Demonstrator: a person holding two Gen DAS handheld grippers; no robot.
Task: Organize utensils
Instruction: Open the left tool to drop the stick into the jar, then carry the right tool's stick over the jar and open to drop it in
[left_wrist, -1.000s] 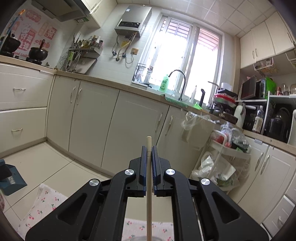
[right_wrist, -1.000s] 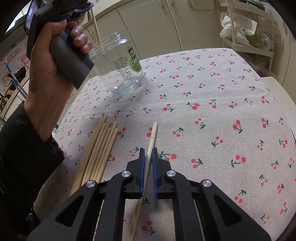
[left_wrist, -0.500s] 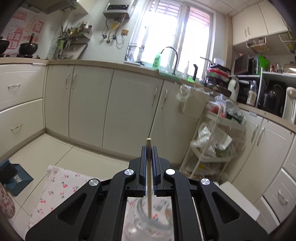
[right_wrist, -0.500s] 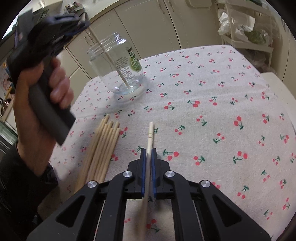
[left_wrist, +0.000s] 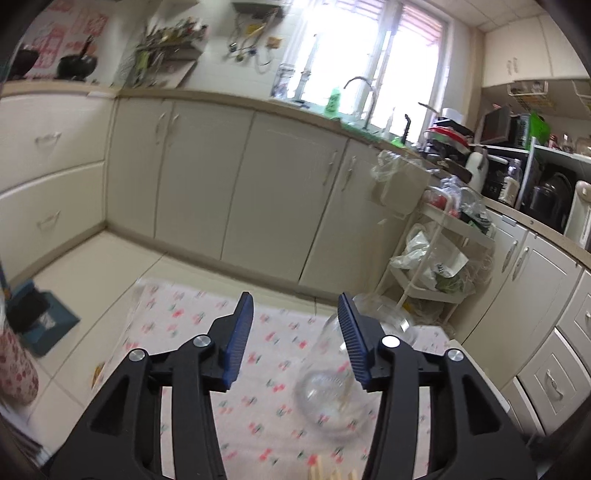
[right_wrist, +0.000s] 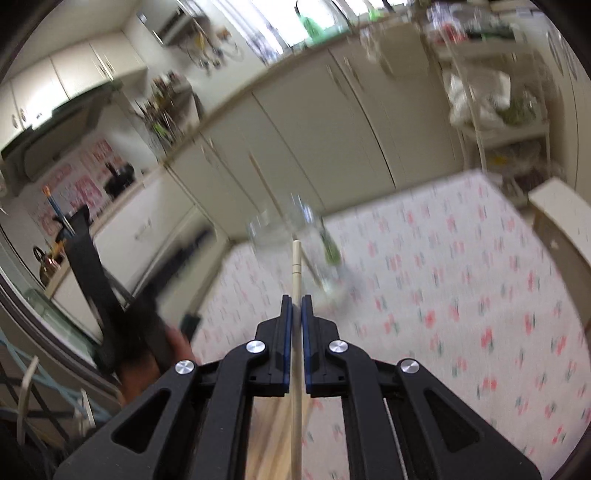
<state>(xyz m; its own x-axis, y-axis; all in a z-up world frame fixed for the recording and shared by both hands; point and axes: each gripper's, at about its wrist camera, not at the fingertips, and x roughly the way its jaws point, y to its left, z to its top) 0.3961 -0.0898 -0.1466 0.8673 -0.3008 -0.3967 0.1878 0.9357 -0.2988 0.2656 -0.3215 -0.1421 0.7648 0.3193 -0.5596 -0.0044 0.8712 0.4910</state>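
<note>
Currently your left gripper (left_wrist: 293, 338) stands wide and empty just beside the glass jar (left_wrist: 334, 384), clear of its mouth. Your right gripper (right_wrist: 296, 304) is clamped on a single chopstick (right_wrist: 296, 266), aimed at that jar, presumably for insertion. One chopstick already leans inside; spare sticks (left_wrist: 332, 472) lie on the cherry-print tablecloth (left_wrist: 177, 317).
</note>
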